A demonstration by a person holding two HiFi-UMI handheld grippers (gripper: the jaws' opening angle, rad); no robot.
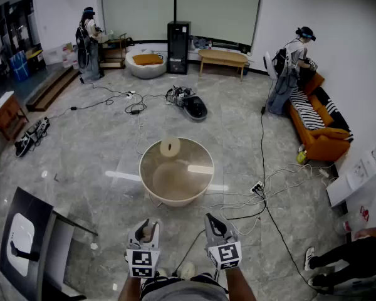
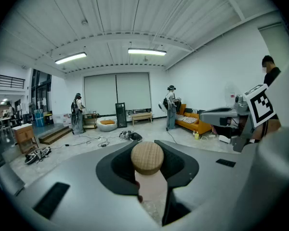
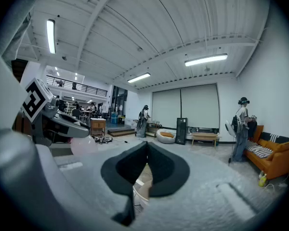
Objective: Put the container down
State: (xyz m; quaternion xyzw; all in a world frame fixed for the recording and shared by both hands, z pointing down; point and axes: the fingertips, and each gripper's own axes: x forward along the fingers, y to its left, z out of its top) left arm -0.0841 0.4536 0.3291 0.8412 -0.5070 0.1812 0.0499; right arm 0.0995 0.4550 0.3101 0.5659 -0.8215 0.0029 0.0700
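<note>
In the left gripper view, my left gripper [image 2: 147, 174] is shut on a small container [image 2: 152, 190] with a pale pinkish body and a round cork top [image 2: 147, 157] that stands up between the jaws. The head view shows that gripper [image 1: 145, 229] low at the centre, raised over the floor just short of the round glass table [image 1: 176, 200]. From the right gripper view the container's pink body [image 3: 85, 146] shows under the left gripper. My right gripper [image 1: 214, 226] is beside it, and its jaws [image 3: 145, 147] are shut with nothing between them.
A pale round object [image 1: 170, 146] lies on the table's far side. Cables and a power strip [image 1: 257, 187] run across the floor to the right. A dark low stand [image 1: 26, 243] is at the left, a seated person's legs [image 1: 338, 262] at the right.
</note>
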